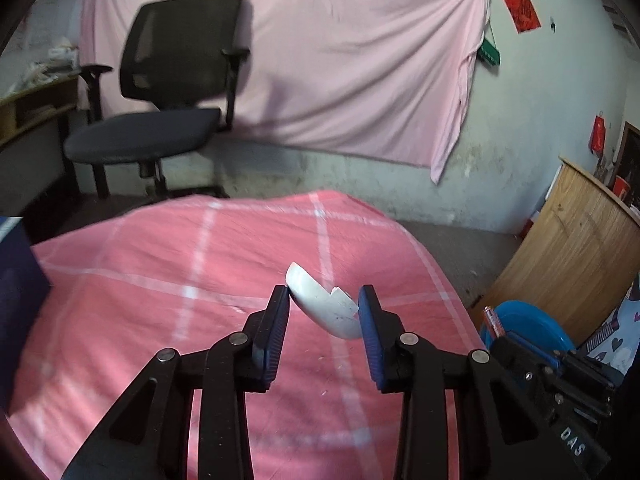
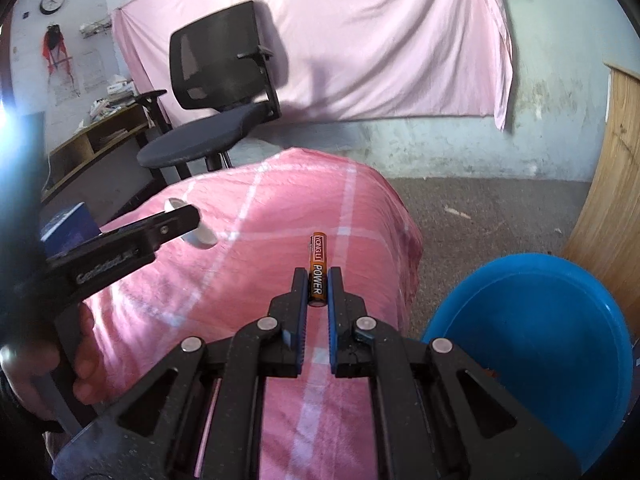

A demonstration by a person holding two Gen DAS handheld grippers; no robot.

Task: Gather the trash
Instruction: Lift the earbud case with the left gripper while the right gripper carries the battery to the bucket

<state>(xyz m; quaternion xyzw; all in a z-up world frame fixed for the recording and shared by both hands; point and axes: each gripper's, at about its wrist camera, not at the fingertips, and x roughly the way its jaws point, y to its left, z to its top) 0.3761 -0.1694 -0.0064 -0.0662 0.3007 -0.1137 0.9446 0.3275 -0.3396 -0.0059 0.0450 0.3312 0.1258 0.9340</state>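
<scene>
My left gripper (image 1: 323, 294) is shut on a broken white plastic piece (image 1: 320, 304), curved like a cup shard, and holds it above the pink checked cloth (image 1: 160, 264). The same piece (image 2: 199, 235) and the left gripper (image 2: 176, 224) show at the left of the right wrist view. My right gripper (image 2: 318, 276) is shut on an orange and black battery (image 2: 317, 270) marked POWER, held above the cloth (image 2: 248, 232). The battery (image 1: 493, 320) also shows at the right of the left wrist view, by the blue basin.
A blue plastic basin (image 2: 532, 344) sits low at the right, beside the cloth-covered table; it also shows in the left wrist view (image 1: 528, 320). A dark blue box (image 1: 16, 292) stands at the table's left. A black office chair (image 1: 168, 92) and a wooden cabinet (image 1: 568, 256) stand beyond.
</scene>
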